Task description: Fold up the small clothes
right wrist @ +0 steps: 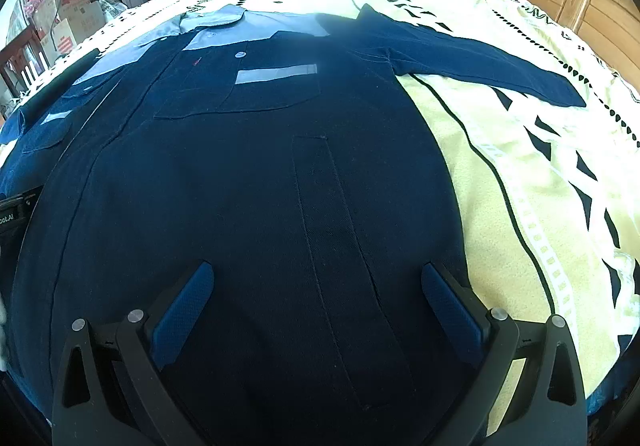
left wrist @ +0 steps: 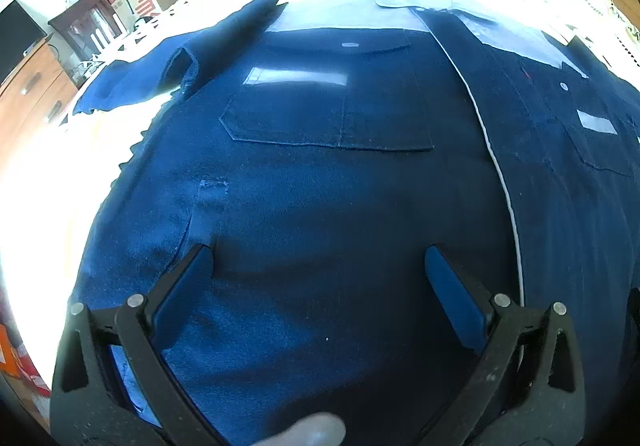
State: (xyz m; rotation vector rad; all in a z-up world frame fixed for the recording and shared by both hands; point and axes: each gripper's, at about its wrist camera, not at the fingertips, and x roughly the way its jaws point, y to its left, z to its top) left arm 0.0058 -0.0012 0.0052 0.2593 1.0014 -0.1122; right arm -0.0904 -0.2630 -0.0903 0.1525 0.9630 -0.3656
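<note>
Navy work shirt (right wrist: pixel 248 174) spread flat on patterned blanket (right wrist: pixel 520 182).
Left gripper (left wrist: pixel 319 266) and right gripper (right wrist: pixel 317 282) both gape, grasping nothing; right sleeve (right wrist: pixel 480 62) outstretched.

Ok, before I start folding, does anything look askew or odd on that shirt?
Only the left sleeve: its cuff end is rumpled and doubled over, while the right sleeve lies straight. The navy shirt lies flat otherwise; both grippers hover with jaws open.

Navy shirt (right wrist: pixel 248 206), grey collar (right wrist: pixel 212 20); cream bedspread (right wrist: pixel 520 166), black triangles.
</note>
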